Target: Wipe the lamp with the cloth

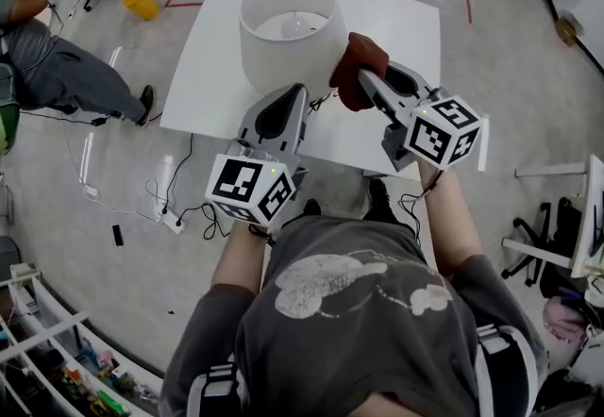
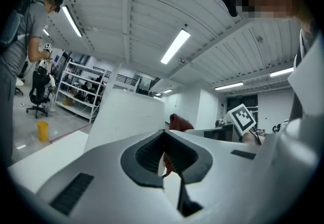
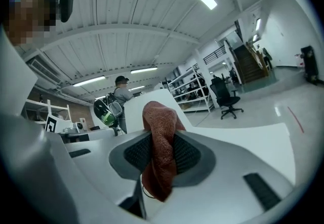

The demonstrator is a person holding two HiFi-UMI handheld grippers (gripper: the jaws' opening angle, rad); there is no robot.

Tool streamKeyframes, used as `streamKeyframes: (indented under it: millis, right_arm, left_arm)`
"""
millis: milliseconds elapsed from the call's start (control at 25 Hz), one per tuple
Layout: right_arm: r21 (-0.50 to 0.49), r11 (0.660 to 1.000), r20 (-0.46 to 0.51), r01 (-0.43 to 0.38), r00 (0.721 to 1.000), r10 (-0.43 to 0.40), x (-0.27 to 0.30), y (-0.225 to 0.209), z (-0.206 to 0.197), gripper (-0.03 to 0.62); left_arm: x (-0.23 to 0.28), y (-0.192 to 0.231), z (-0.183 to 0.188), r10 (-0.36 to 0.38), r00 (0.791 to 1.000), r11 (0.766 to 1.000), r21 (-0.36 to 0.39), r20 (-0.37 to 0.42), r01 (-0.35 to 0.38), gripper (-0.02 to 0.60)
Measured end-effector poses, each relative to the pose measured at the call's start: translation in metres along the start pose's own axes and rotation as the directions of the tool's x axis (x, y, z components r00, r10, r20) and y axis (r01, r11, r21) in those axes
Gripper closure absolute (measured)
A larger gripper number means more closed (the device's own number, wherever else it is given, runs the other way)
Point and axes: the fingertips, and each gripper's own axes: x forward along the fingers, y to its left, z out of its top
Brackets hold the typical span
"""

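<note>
1. While the right gripper (image 1: 364, 77) has its jaws clamped on a reddish-brown cloth (image 1: 357, 55), the bunched cloth presses against the right side of the lamp's white drum shade (image 1: 283, 38).
2. Seen in the right gripper view, the cloth fills the gap between the ribbed dark pads. One fold rises above the jaw tips and a tail hangs below them.
3. The left gripper (image 1: 299, 90) has its jaws drawn together at the tips, with nothing held between them. The tips point at the lower front of the shade and lie just beside it. Whether they touch it cannot be told.
4. The lamp stands on a white table (image 1: 401, 14), towards the edge nearest the person. The head view looks down into the open top of the shade.
5. In the left gripper view the shade rises just beyond the closed jaws. The cloth shows at the shade's right edge, and the right gripper's marker cube (image 2: 243, 118) lies farther right.
6. On the grey floor left of the table sit a yellow bucket (image 1: 142, 1) and a white power strip (image 1: 173, 222) with trailing black cables. Another person in grey trousers (image 1: 61, 71) is at the upper left, well apart from the table.
</note>
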Motion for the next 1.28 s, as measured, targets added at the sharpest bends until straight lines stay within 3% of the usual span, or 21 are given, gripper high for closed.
streamKeyframes:
  millis: [280, 600, 960, 1120, 1280]
  right_arm:
    - [-0.037, 0.975, 0.005, -0.221, 0.975, 0.221, 0.021, -0.001, 0.052, 0.502]
    - [-0.065, 0.916, -0.035, -0.397, 0.918, 0.395, 0.031, 0.008, 0.074, 0.502]
    - [-0.004, 0.887, -0.187, -0.462, 0.872, 0.453, 0.033, -0.020, 0.030, 0.502]
    - [0.002, 0.881, -0.232, -0.473, 0.857, 0.460, 0.040, -0.030, 0.007, 0.502]
    - [0.021, 0.901, -0.278, -0.433, 0.863, 0.422, 0.046, -0.047, -0.018, 0.502]
  left_arm:
    - [0.014, -0.003, 0.017, 0.193, 0.979, 0.978, 0.063, 0.062, -0.197, 0.574]
    - [0.027, -0.013, 0.021, 0.341, 0.935, 0.937, 0.047, 0.100, -0.347, 0.574]
    - [0.043, -0.028, -0.004, 0.466, 0.880, 0.883, 0.004, 0.092, -0.469, 0.574]
    - [0.048, -0.025, -0.028, 0.496, 0.866, 0.868, -0.021, 0.067, -0.496, 0.574]
    - [0.049, -0.023, -0.049, 0.499, 0.866, 0.866, -0.057, 0.036, -0.497, 0.574]
